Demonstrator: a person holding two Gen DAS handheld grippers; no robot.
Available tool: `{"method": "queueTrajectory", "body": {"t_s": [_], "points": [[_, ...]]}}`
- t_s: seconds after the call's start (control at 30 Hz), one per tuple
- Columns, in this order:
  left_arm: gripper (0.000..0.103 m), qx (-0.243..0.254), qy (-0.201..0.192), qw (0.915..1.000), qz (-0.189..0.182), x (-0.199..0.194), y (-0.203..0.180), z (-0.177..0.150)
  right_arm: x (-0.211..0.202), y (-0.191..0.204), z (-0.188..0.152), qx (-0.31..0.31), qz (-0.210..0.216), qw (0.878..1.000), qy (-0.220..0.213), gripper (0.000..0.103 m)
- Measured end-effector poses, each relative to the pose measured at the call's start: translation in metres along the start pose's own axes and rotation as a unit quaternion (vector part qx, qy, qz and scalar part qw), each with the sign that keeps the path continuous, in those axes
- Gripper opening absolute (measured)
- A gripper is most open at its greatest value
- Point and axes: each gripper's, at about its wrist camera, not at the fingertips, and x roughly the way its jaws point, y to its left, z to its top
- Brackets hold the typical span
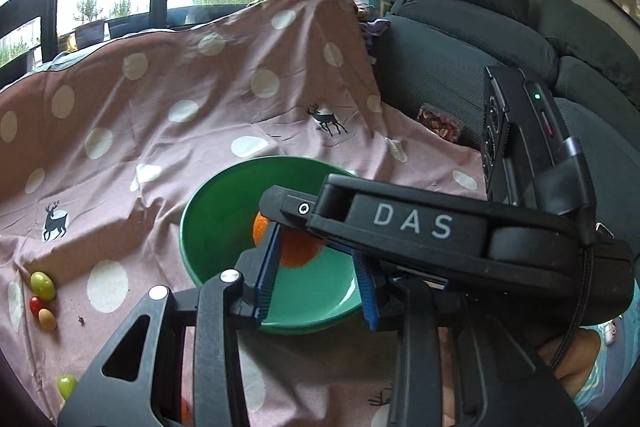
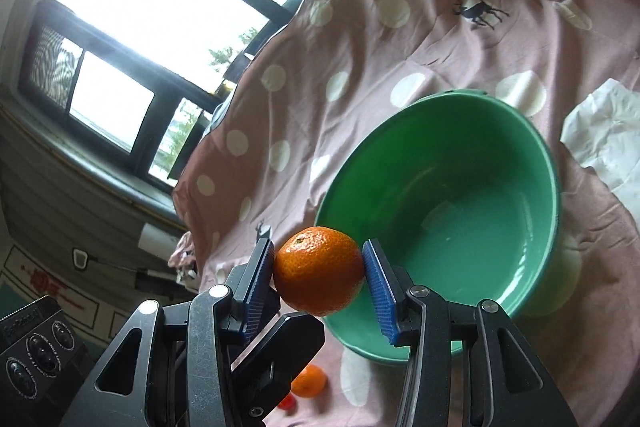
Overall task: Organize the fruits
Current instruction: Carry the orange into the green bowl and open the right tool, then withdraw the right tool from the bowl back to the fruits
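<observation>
Item: mandarin [image 2: 318, 270], clamped in right tongs [image 2: 320, 273] near green bowl [image 2: 532, 147] rim. Left tongs [image 1: 316, 273]: apart, empty. Risk: early release bounces fruit off rim onto cloth [image 2: 360, 39].

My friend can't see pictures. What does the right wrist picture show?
A small orange mandarin is pinched between the blue jaws of the right gripper, just beside a big empty green bowl. The bowl sits on a pink cloth with white dots and deer prints, and another mandarin lies lower down on the cloth.
</observation>
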Motion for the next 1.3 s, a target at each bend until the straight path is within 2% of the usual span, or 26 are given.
{"method": "queueTrajectory", "body": {"t_s": [0.4,0.7,0.83,0.93,1.07,1.17,1.3], "points": [[0.034,-0.003,0.026,0.996,-0.085,0.035,-0.015,0.001,-0.015,-0.036,0.01,0.032,-0.079,0.996,-0.025,0.049],[0.034,-0.021,0.035,0.9924,-0.116,0.045,-0.014,-0.002,-0.014,-0.045,0.013,0.042,-0.113,0.992,-0.025,0.049],[0.034,-0.042,0.034,0.9911,-0.122,0.042,-0.009,-0.002,-0.016,-0.041,0.012,0.042,-0.112,0.992,-0.031,0.049],[0.037,-0.041,0.027,0.993,-0.107,0.031,-0.007,-0.002,-0.018,-0.034,0.011,0.027,-0.131,0.99,-0.04,0.049],[0.05,-0.037,0.019,0.9962,-0.077,0.011,0.003,-0.005,-0.021,-0.026,0.011,0.012,-0.145,0.988,-0.051,0.054],[0.054,-0.041,0.012,0.9984,-0.038,-0.008,0.016,-0.008,-0.021,-0.016,0.009,-0.005,-0.155,0.986,-0.055,0.055],[0.06,-0.059,0.009,0.9977,0.033,-0.033,0.043,-0.014,-0.018,-0.002,0.006,-0.024,-0.152,0.986,-0.056,0.057]]}}
